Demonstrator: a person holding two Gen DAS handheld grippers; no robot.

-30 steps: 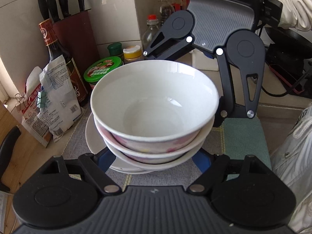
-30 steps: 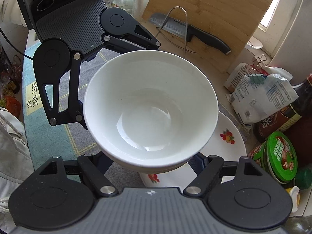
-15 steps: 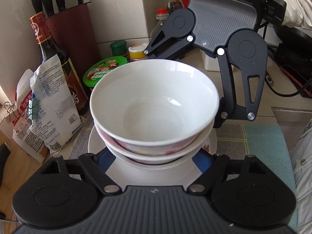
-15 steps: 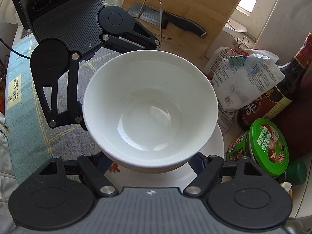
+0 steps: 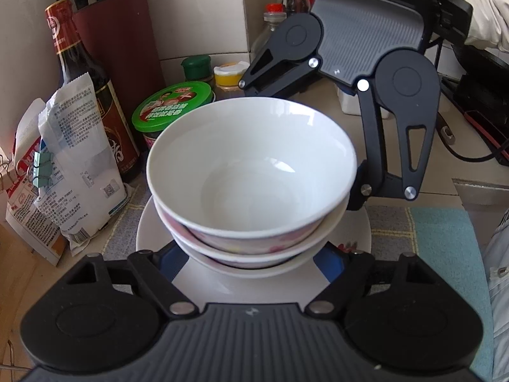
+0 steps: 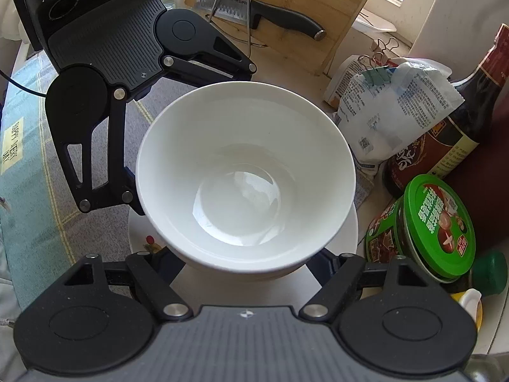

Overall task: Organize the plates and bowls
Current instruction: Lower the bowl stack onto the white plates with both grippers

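Observation:
A stack of nested bowls [image 5: 251,172], plain white on top and pink-patterned below, hangs between both grippers. My left gripper [image 5: 251,264] clamps the stack's lower part from the near side, blue pads [image 5: 173,262] against it. From the far side my right gripper [image 5: 299,137] holds the same stack. In the right wrist view the top bowl [image 6: 245,175] fills the middle; the right gripper [image 6: 251,267] is shut under it, the left gripper [image 6: 194,132] opposite. A white fruit-print plate [image 5: 152,232] [image 6: 140,232] lies directly beneath. Whether the stack touches it is hidden.
Crowding the plate's side are a green-lidded jar [image 5: 171,105], a dark sauce bottle [image 5: 79,73], clipped packets [image 5: 76,165] and a maroon knife block [image 5: 121,31]. A cutting board with a knife [image 6: 280,16] leans behind. A teal mat [image 5: 445,254] covers the counter.
Both grippers carried the bowl stack sideways toward the jars and bottle and lower. The fruit-print plate, earlier off to one side, now sits centred under the stack.

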